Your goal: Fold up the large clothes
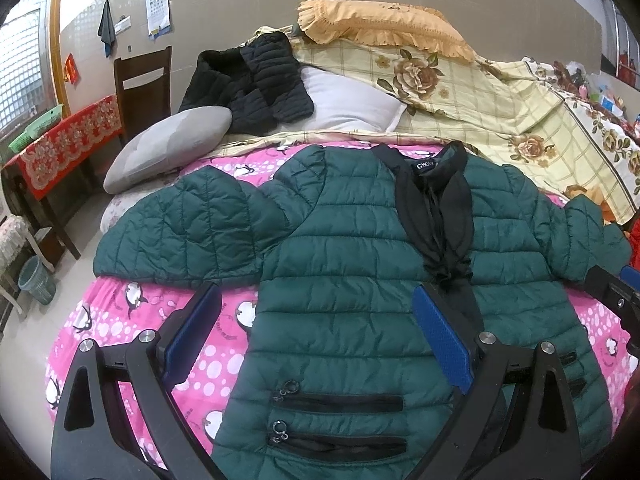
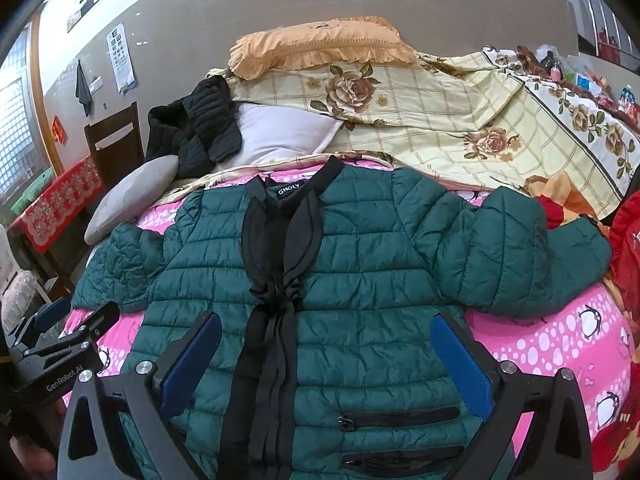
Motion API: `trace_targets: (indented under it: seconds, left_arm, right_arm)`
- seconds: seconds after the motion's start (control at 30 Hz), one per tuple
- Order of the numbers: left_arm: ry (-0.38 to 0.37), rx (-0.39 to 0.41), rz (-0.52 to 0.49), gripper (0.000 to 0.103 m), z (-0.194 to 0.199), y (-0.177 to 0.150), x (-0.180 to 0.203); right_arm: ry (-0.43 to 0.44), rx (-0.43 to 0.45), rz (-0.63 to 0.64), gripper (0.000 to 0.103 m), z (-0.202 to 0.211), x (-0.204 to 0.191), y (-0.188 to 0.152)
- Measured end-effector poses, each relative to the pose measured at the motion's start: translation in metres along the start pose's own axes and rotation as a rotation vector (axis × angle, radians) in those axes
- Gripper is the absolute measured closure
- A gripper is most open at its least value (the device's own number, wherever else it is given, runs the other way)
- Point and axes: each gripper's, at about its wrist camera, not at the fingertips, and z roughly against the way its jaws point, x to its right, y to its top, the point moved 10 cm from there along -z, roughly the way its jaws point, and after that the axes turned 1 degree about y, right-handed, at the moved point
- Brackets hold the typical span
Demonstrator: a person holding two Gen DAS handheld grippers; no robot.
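Observation:
A dark green quilted jacket (image 1: 344, 264) with black collar trim lies face up and spread flat on the pink penguin bedspread (image 1: 120, 320); it also shows in the right wrist view (image 2: 360, 280). Both sleeves stretch out to the sides. My left gripper (image 1: 316, 312) is open and empty, hovering over the jacket's left half near the hem. My right gripper (image 2: 326, 344) is open and empty over the jacket's middle. The left gripper also shows in the right wrist view (image 2: 68, 328) at the left edge.
A black quilted jacket (image 1: 252, 80), a grey cushion (image 1: 168, 148), a white pillow (image 1: 348, 100), an orange pillow (image 1: 380, 20) and a floral quilt (image 1: 500, 112) lie at the bed's far end. A red-clothed table (image 1: 68, 144), chair and bin stand left. Red cloth (image 2: 628, 264) lies right.

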Motion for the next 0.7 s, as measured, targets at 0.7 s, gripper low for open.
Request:
trace_targets:
  seconds: [0.7]
  left_arm:
    - [-0.001, 0.003, 0.006, 0.006, -0.0045, 0.0042, 0.0004]
  right_arm:
    - [0.002, -0.005, 0.002, 0.0, -0.007, -0.0043, -0.0013]
